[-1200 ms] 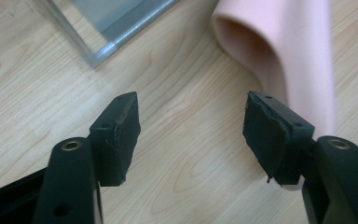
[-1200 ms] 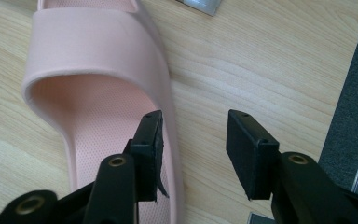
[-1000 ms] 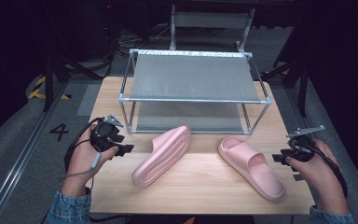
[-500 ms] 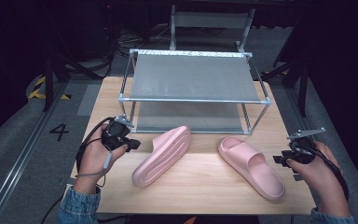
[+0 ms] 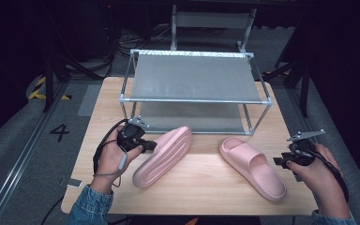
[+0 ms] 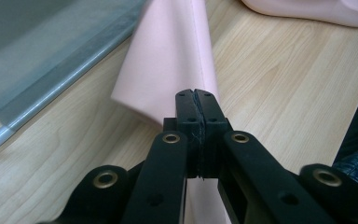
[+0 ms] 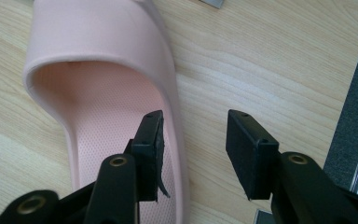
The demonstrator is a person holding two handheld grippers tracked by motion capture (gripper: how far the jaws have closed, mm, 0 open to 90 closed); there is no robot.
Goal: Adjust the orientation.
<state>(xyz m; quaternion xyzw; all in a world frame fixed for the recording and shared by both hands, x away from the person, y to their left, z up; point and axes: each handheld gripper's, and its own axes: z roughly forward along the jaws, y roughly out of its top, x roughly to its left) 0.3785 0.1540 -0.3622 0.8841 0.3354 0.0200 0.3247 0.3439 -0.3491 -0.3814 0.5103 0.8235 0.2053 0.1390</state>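
In the high view, the left claw [image 5: 146, 144] is seen with its jaws pressed together on nothing, tips just beside the long edge of the overturned pink foam slipper [image 5: 163, 155] on the pale wooden surface [image 5: 206, 187]. That slipper's long axis runs diagonally toward the grey metal-framed shoe rack [image 5: 194, 79], across the claw's line. The right claw [image 7: 193, 149] (half open, empty) is held over the edge of the upright pink slipper [image 7: 98, 93], one jaw over the footbed and one outside its rim.
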